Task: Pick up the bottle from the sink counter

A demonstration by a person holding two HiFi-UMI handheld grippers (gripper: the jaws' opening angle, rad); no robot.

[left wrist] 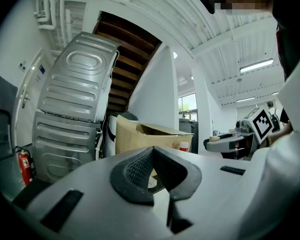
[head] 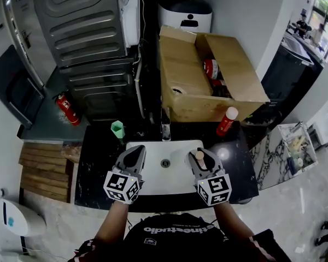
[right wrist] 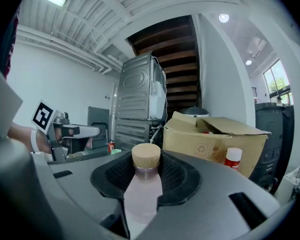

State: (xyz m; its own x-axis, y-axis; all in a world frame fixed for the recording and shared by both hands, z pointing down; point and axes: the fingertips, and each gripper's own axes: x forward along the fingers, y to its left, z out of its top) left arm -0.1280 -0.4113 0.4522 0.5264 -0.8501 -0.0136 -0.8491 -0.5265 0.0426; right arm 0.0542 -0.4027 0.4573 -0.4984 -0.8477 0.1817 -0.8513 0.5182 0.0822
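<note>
Bottle [right wrist: 142, 189] with a tan cap is clamped between the pads of the right hand-held gripper [head: 201, 158], held over the white sink [head: 153, 149]. Beside it, the left hand-held gripper [left wrist: 152, 153] is closed on nothing. Behind them on the dark counter [head: 98, 171] stand a faucet [head: 165, 127], a green cup [head: 117, 127] and a red spray can [head: 227, 121], with an open cardboard box [head: 183, 70] behind those.
</note>
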